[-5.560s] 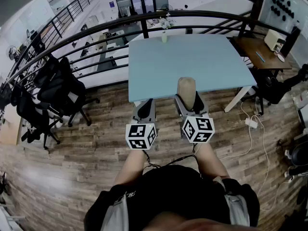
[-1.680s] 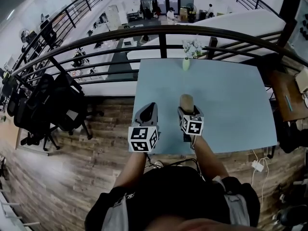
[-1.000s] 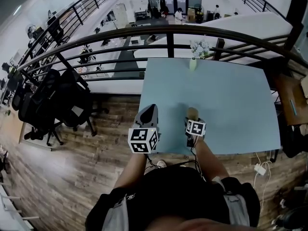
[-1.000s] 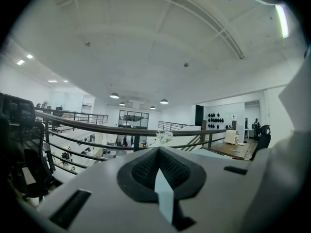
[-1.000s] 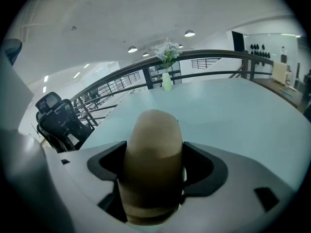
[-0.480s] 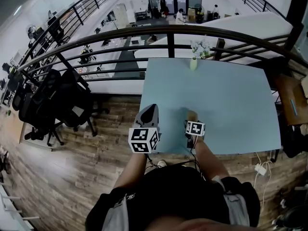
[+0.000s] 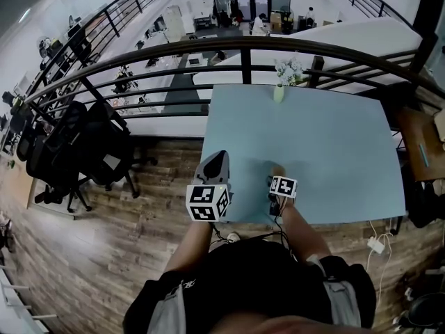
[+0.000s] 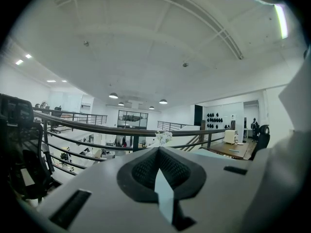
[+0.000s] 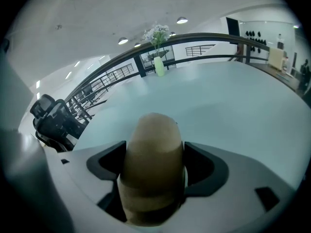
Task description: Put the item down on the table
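The item (image 7: 277, 169) is a tan, round-topped lump. My right gripper (image 7: 277, 175) is shut on it, low over the near part of the light blue table (image 7: 334, 152). In the right gripper view the item (image 9: 151, 140) fills the gap between the jaws of the right gripper (image 9: 154, 171), and I cannot tell whether it touches the tabletop (image 9: 228, 106). My left gripper (image 7: 216, 158) hangs at the table's near left corner, shut and holding nothing. In its own view the left gripper (image 8: 158, 171) points up toward the ceiling.
A small green vase of white flowers (image 7: 279, 91) stands at the table's far edge, also in the right gripper view (image 9: 159, 64). A dark railing (image 7: 243, 44) runs behind the table. Black office chairs (image 7: 76, 152) stand at the left, a wooden desk (image 7: 425, 145) at the right.
I came from the wooden floor up to the table. My right gripper went forward and down with the item and now sits slightly lower. The left gripper has held still lately.
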